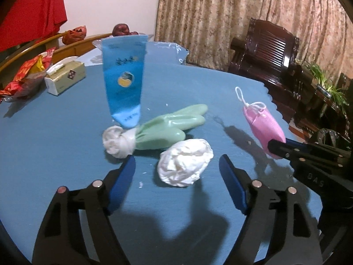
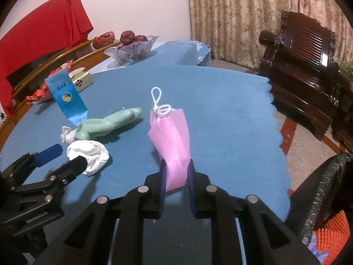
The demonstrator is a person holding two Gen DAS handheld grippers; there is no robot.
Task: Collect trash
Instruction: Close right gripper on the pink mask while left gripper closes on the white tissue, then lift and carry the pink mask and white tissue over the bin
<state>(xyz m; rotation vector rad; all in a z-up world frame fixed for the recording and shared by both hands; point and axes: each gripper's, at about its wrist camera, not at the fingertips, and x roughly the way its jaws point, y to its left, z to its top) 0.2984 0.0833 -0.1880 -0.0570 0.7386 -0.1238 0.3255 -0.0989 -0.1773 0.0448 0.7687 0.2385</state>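
A round table [image 1: 66,145] under a blue cloth with a scalloped edge carries a blue tube [image 1: 124,77], a green glove [image 1: 167,128], a crumpled white wad [image 1: 185,162], a tissue box [image 1: 65,78], red wrappers [image 1: 26,75] and a glass fruit bowl [image 2: 132,47].

1. The right tongs' black body [image 1: 315,182] bears raised letters that look like "DAS".
2. The blue tube [image 1: 124,81] carries dark characters above a round yellow-and-white emblem, and more print on its pale lower band; all too blurred to read.
3. The tissue box [image 1: 66,78] shows a dark diamond-shaped mark; no words can be made out.
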